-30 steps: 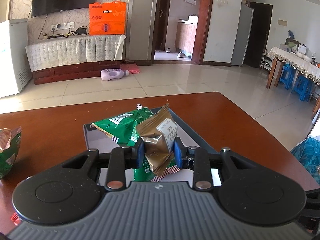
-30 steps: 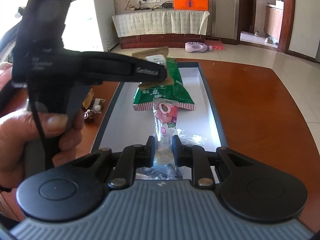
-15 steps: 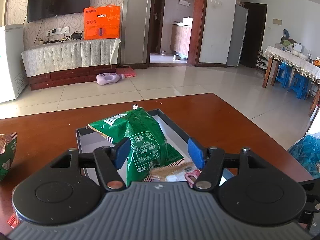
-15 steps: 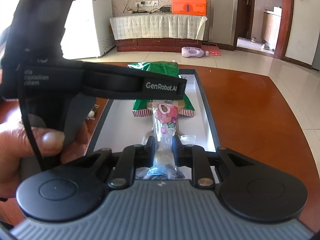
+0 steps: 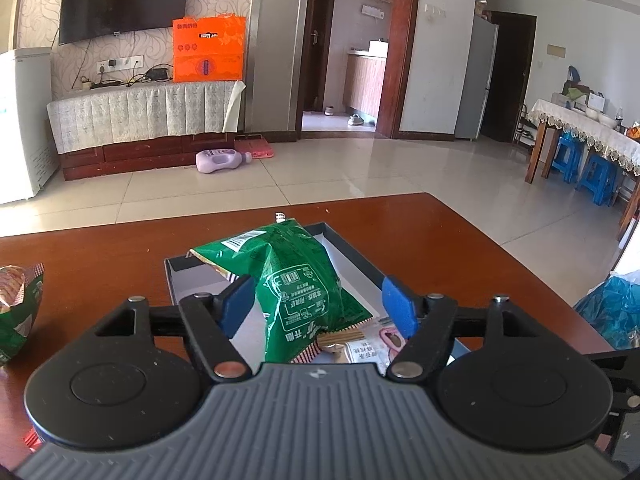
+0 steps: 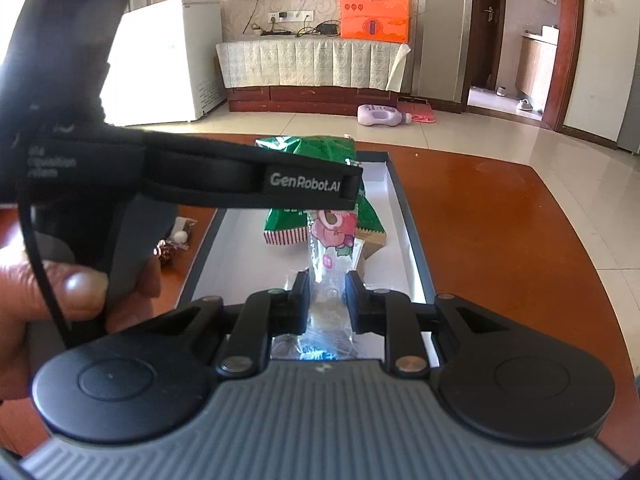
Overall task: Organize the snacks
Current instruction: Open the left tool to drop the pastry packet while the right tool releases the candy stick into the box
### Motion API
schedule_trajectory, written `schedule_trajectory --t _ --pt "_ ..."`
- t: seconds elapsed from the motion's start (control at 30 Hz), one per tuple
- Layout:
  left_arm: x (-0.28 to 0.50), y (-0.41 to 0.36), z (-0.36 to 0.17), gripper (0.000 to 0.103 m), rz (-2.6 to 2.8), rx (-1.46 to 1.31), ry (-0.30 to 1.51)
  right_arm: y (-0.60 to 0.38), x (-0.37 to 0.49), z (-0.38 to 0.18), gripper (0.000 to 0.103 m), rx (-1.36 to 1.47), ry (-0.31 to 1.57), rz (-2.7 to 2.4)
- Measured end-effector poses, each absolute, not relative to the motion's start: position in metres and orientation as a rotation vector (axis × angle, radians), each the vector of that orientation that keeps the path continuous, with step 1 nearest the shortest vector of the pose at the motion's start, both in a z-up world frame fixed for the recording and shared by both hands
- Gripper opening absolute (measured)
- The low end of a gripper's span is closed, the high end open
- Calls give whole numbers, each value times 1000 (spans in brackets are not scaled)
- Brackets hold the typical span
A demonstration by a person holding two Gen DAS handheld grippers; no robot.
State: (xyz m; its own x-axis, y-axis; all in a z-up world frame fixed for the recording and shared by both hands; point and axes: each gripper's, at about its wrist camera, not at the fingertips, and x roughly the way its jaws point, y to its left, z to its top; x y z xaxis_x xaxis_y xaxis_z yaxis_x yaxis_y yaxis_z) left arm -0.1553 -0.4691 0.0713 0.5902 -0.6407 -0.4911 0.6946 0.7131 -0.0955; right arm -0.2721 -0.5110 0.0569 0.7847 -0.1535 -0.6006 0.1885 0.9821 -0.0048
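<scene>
1. Now, left wrist view: left gripper [image 5: 318,303] has jaws spread wide, w/ nothing gripped; blue pads sit either side of the green snack bag [image 5: 298,280] w/o touching it.
2. Green bag lies in the grey tray [image 5: 352,258], tilted, barcode end up toward the far rim. Brown packet [image 5: 340,337] pokes out from under its near edge, next to a white wrapper w/ pink print [image 5: 376,346], also in the tray.
3. Tray sits on the red-brown worktop [image 5: 440,240]. Another green bag [image 5: 18,312] rests on the worktop at far left, well apart from the tray.
4. Right wrist view: right gripper [image 6: 327,300] has jaws nearly closed, pinching a clear wrapper w/ pink bear print [image 6: 330,240], held upright over the near end of the tray [image 6: 416,240].
5. Green snack bag [image 6: 316,150] lies further along the tray; brown packet [image 6: 372,236] beside its near right corner.
6. Left gripper's black body [image 6: 240,178], marked "GenRobot.AI", crosses the view above the tray, held by the person's left hand [image 6: 60,292].
7. Small wrapped sweets [image 6: 172,244] lie on the worktop [image 6: 500,220], left of the tray.
</scene>
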Motion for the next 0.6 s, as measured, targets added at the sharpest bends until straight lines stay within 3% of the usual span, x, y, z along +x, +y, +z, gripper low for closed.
schedule_trajectory --t 0.43,0.6 --pt "-161 -458 78 82 -771 96 529 -507 -281 60 24 85 619 -194" --pt "-164 -450 78 86 -761 72 537 -505 -282 62 51 80 600 -209"
